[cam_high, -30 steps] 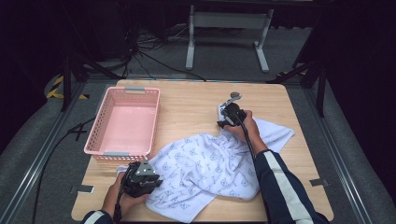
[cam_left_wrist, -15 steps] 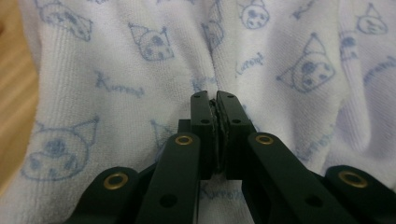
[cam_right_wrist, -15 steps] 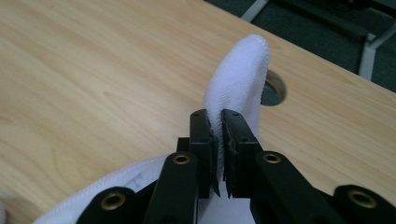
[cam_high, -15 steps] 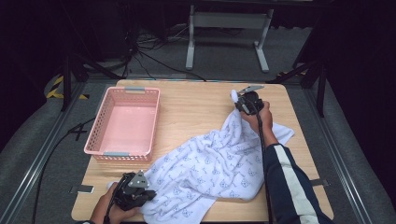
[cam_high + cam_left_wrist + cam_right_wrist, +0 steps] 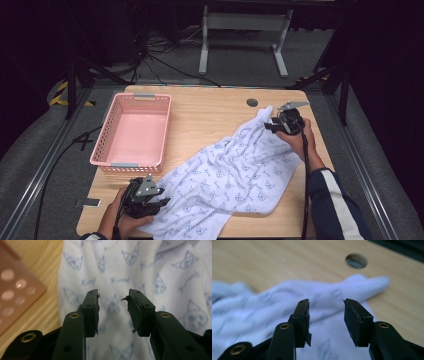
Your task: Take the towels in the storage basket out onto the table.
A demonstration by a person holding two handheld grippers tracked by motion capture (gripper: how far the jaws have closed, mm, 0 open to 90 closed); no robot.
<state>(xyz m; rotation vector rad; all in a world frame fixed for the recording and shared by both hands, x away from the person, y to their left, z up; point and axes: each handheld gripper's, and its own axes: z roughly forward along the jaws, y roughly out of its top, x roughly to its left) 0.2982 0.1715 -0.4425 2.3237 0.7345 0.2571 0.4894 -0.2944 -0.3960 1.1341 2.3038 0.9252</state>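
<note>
A white cloth [image 5: 235,170] printed with blue cat faces lies spread in a diagonal across the wooden table [image 5: 210,115], from the front left to the far right. My left gripper [image 5: 161,202] sits at the cloth's front-left end. In the left gripper view, the left gripper [image 5: 112,293] is open just above the cloth [image 5: 150,267], with nothing between the jaws. My right gripper [image 5: 270,126] is at the far-right corner of the cloth. In the right gripper view, the right gripper [image 5: 325,302] is open over the cloth's corner [image 5: 362,285], which rests flat on the wood.
An empty pink plastic basket [image 5: 107,135] stands on the left half of the table, and its rim [image 5: 15,287] is close to my left gripper. A round cable hole [image 5: 252,102] lies just beyond the cloth corner, also seen as the hole [image 5: 356,260].
The right gripper pulled its cloth corner out to the far right, stretching the bunched cloth flat, and now stands open over it. The left gripper drew its end toward the front edge.
</note>
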